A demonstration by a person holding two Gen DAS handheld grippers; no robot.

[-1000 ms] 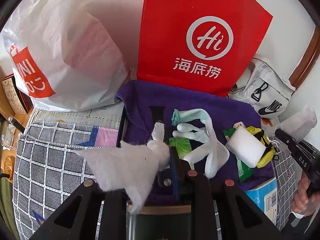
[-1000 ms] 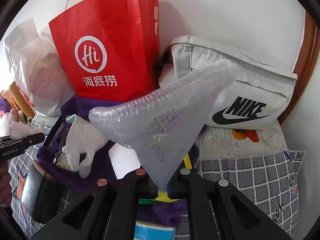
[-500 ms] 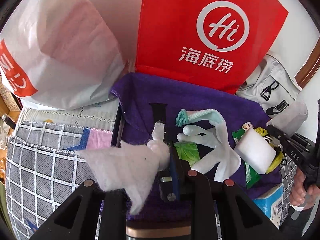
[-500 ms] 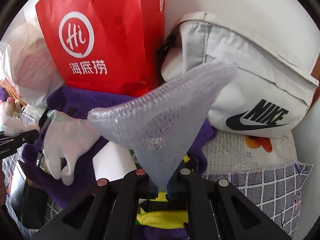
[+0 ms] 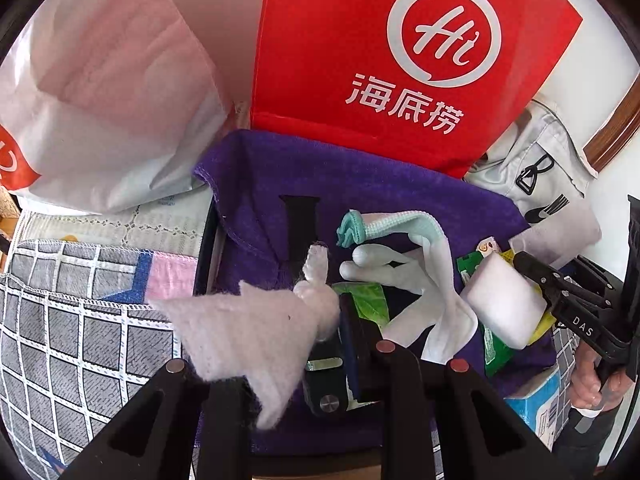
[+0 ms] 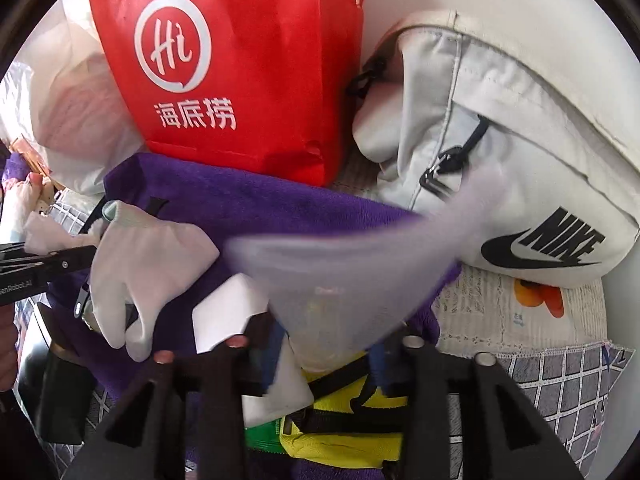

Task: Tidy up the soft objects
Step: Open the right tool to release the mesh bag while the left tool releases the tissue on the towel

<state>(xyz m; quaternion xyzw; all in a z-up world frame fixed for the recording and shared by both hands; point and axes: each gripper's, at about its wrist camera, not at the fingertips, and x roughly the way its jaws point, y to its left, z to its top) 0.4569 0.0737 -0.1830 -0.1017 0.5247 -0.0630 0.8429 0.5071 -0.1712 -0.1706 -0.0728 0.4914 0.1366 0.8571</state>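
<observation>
- While both tongs are working over it, the big red paper bag with a white "Hi" logo [image 5: 404, 60] is standing upright at the back, against the wall.
- Beside it, a white plastic shopping bag [image 5: 104, 92] is slumping to the left, and a pale grey Nike sling bag [image 6: 520, 168] is leaning on the right.
- A purple terry towel [image 5: 360, 184] is lying spread in front of the red bag, carrying the small items.
- A white fabric glove with a mint-green cuff [image 5: 420, 272] is lying flat on the towel, fingers pointing left in the left wrist view.
- A white foam block [image 5: 500, 308] is resting on the towel to the right of the glove, touching a yellow pouch with black straps [image 6: 344, 436].
- The left gripper [image 5: 316, 332] is pinching a fluffy white cotton wad [image 5: 248, 332], holding it above the towel's left edge and a grey checked cloth [image 5: 80, 320].
- The right gripper [image 6: 320, 344] is pressing together on a translucent lilac mesh sheet [image 6: 360, 264], which is fanning upward, blurred, above the foam block and pouch.
- A green packet [image 5: 364, 300] is peeking out beneath the glove.
</observation>
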